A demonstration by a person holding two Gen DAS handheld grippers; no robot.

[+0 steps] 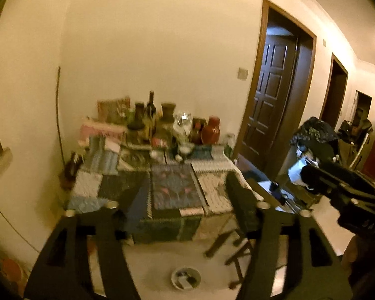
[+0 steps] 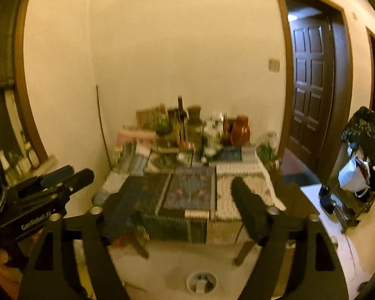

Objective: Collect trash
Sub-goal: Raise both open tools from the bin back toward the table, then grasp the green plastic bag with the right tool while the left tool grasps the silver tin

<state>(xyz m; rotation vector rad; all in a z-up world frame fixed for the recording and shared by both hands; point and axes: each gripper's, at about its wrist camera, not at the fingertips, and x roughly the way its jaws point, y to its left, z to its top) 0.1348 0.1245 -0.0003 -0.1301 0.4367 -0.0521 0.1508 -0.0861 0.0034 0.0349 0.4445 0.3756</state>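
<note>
Step in hand: judged a survey of the room before any pickup; both views look slightly downward across the floor toward the counter (image 1: pixel 177 192), draped in a patchwork cloth, at frame centre.
Left tongs (image 1: pixel 180 215): jaws stand wide apart at lower centre of the left view, nothing between them.
Right tongs (image 2: pixel 177 210): likewise wide apart and empty at lower centre of the right view; they also appear at the right edge of the left view.
Task's thing: a small round bin (image 1: pixel 186 278) stands on the pale floor at bottom centre, in front of the counter, between the two finger pairs in each view.
Bin contents: a few dark and light scraps show inside; blur hides what they are.
Counter load: bottles, jars and boxes are crowded at the far end against the wall; which of them counts as trash cannot be told.
Other holder: a rack with a dark bag (image 1: pixel 315 130) on top and a white bag hanging below, at right of frame.
Doing it well: lower both tongs steadily toward the bin, keep the jaws wide, and let the blur settle before choosing a grip.
</note>
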